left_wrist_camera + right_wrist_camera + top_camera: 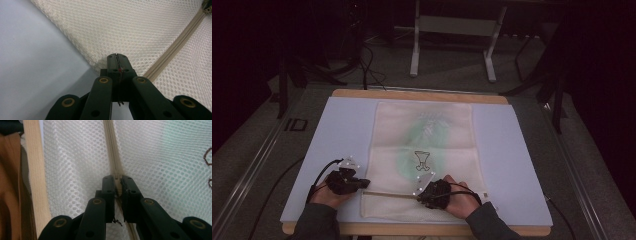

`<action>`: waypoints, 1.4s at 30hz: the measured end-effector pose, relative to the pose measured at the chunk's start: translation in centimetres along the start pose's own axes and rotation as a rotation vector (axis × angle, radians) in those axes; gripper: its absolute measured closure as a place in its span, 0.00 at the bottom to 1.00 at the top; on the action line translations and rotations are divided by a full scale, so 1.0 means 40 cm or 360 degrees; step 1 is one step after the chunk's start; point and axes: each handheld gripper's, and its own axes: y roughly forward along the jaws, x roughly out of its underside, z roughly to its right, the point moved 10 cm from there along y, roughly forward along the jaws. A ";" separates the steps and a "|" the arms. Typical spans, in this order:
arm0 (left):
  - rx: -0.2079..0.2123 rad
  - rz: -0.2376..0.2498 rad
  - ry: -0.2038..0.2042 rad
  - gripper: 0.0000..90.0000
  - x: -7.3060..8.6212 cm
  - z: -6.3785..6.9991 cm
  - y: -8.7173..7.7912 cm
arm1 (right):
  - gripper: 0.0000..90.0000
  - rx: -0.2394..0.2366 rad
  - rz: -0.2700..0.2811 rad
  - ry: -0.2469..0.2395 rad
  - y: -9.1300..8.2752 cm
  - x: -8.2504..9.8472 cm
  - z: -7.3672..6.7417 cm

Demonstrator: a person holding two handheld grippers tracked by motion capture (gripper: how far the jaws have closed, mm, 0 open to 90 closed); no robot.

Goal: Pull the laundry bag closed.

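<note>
1. The mesh bag (424, 150) lies flat on the tabletop (337, 130).
2. The left gripper (117, 62), jaws pressed together, pinches the bag's corner (likely anchoring it).
3. The right gripper (118, 185) pinches the zipper (111, 147), seemingly to slide it.

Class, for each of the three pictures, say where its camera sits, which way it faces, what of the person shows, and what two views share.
High view: above the near table edge, facing forward and down on the cream mesh zip bag on the pale blue table top; both forearms, left gripper, right gripper.
Left gripper view: rides the left gripper, facing along shut jaws pinching the bag's edge.
Right gripper view: rides the right gripper, jaws clamped on the beige zip.
Shared: both gripper views show the zip.
</note>
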 end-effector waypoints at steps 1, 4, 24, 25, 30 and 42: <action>0.0001 0.0000 -0.0001 1.00 0.000 0.000 0.000 | 0.91 -0.0001 0.0002 0.0004 -0.001 0.001 0.000; 0.0000 -0.0001 0.0000 1.00 0.000 0.000 0.000 | 0.91 0.0006 -0.0004 0.0009 -0.001 0.005 0.002; 0.0003 0.0002 -0.0003 1.00 0.000 0.000 0.000 | 0.92 0.0004 -0.0008 0.0025 -0.014 0.027 0.007; 0.0003 0.0002 -0.0003 1.00 0.000 0.000 0.000 | 0.91 0.0000 -0.0001 0.0033 -0.014 0.027 0.007; 0.0004 0.0003 -0.0005 1.00 0.000 0.000 0.000 | 0.92 0.0002 -0.0011 0.0041 -0.017 0.038 0.009; 0.0003 0.0003 -0.0004 1.00 0.000 0.000 0.000 | 0.91 0.0005 -0.0009 0.0069 -0.029 0.058 0.013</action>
